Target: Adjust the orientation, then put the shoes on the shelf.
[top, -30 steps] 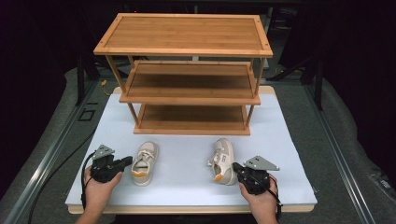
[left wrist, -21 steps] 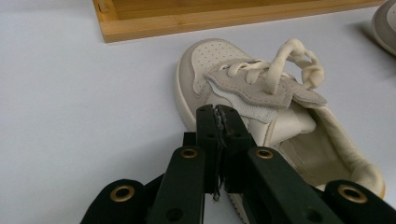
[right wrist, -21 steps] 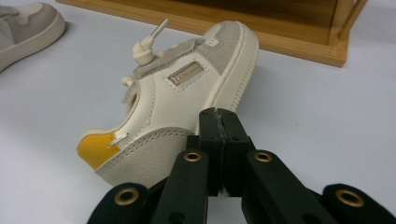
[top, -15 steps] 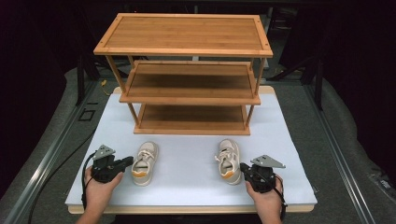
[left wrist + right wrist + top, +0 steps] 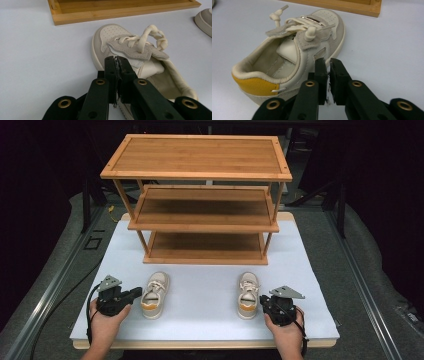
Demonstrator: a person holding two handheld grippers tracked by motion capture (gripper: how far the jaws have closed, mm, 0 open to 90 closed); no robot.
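- Gripper on the left (image 5: 134, 293), held in the person's left hand (image 5: 106, 320), sits low at the near-left part of the white surface (image 5: 200, 285); in the left gripper view its 2 black jaws are pressed together with nothing between them, the tips (image 5: 116, 60) just in front of the left shoe's side.
- Left shoe (image 5: 154, 294), a cream sneaker with a grey suede strap and knotted lace, lies flat just beside that gripper, toe toward the rack; whether the jaw tips touch it I cannot tell.
- Gripper on the right (image 5: 262, 304), in the person's right hand (image 5: 285, 332), rests at the near-right part of the surface; in the right gripper view its jaws stand almost together, a thin slit between them, holding nothing, tips (image 5: 327, 62) next to the shoe's outer side.
- Right shoe (image 5: 248, 294) stands upright on its sole just left of that gripper, toe toward the rack; the right gripper view shows its yellow heel patch (image 5: 255, 86) and open collar.
- The 2 shoes are well apart from each other, both in front of the rack.
- Wooden shoe rack (image 5: 200, 195) with 3 shelves stands at the far half of the surface; its bottom shelf edge shows in both gripper views.
- Grey floor (image 5: 60, 270) surrounds the surface.
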